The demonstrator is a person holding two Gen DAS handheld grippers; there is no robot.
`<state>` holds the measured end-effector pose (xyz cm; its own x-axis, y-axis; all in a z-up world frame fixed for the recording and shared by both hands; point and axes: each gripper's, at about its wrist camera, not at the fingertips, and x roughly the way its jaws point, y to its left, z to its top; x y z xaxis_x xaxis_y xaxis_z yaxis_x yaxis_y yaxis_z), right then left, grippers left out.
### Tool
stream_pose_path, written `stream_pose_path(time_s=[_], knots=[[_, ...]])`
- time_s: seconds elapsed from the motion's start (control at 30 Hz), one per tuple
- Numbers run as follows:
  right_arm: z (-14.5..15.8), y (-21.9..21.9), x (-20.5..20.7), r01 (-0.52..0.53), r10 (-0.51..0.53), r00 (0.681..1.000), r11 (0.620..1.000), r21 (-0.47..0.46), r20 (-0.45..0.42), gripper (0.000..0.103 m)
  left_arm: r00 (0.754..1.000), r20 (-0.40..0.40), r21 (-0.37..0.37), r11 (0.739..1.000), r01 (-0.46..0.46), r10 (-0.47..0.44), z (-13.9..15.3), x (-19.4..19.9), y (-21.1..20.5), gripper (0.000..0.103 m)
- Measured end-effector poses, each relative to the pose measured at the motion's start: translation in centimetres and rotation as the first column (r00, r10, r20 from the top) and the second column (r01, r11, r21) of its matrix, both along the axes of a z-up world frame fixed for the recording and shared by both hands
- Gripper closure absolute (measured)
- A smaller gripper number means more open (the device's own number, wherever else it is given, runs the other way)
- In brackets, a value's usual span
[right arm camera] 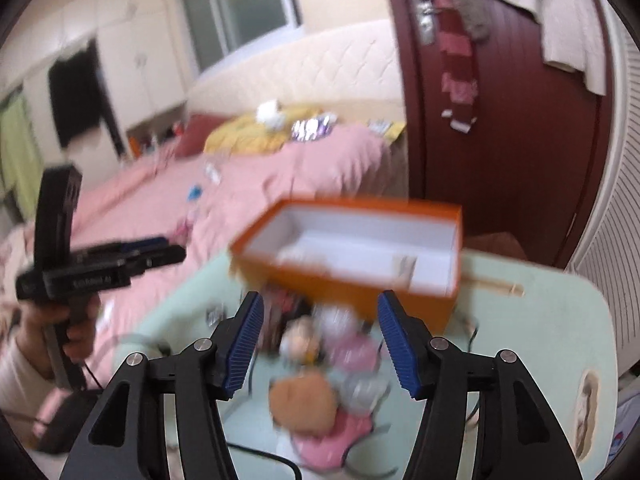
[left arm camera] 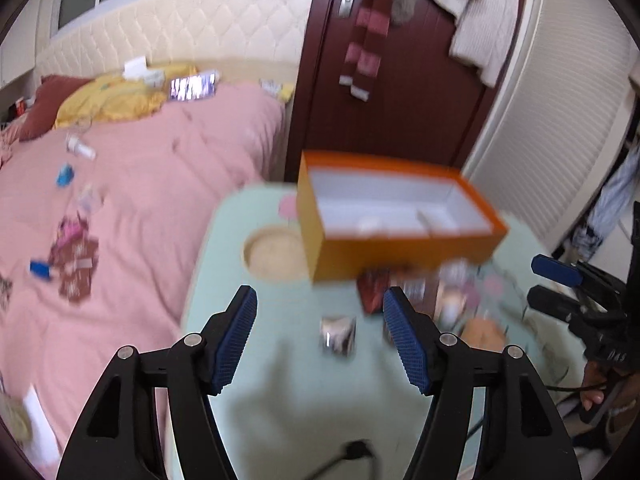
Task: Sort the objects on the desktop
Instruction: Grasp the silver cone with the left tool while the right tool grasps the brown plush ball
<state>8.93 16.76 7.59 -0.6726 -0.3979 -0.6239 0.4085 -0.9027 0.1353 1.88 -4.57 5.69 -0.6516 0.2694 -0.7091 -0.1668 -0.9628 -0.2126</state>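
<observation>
Ahead of the left gripper (left arm camera: 320, 312), whose jaws stand wide apart above the table (left arm camera: 280, 400), the pale green top lies bare except for a small silver object (left arm camera: 338, 336) between the finger lines, while the orange box (left arm camera: 400, 216) walls off the far side. To its right, a blurred cluster of small items (left arm camera: 448, 296) crowds the surface. Under the open right gripper (right arm camera: 320, 320), a heap of soft toys (right arm camera: 320, 380) fills the gap, the box just beyond them
</observation>
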Motion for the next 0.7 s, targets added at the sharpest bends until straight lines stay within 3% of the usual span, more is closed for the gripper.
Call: stream_pose_path(time_s=[0.1,0.27,0.57,0.63,0.7], knots=[[-2.8,-1.3,1.2,-0.007,0.005,1.0,0.997,0.078,0.023,0.044,1.0,0.02,-0.02,1.0,-0.014,0.015,-1.3,1.4,-0.1,0.036],[-5.2,-2.0,1.2,-0.015,0.01,0.997,0.997,0.075,0.077,0.044,0.998,0.059,-0.056,0.998,-0.028,0.031,-3.3,3.1,-0.2,0.036],[-6.1,-2.8,1.1,-0.016,0.007,0.995,0.997,0.079,0.102,0.049,0.999,0.038,-0.107,0.994,-0.006,0.01,-3.3,2.0,0.7,0.037],[-6.4,-2.9,1.0,-0.014,0.005,0.994,0.997,0.078,0.114,0.049,0.999,0.046,-0.109,0.994,0.007,-0.002,-3.7,1.6,1.0,0.045],[-7.1,-2.9,0.6,-0.012,0.0,0.99,0.996,0.086,0.14,0.054,0.996,0.089,-0.098,0.995,0.016,-0.008,-4.5,1.1,1.0,0.066]])
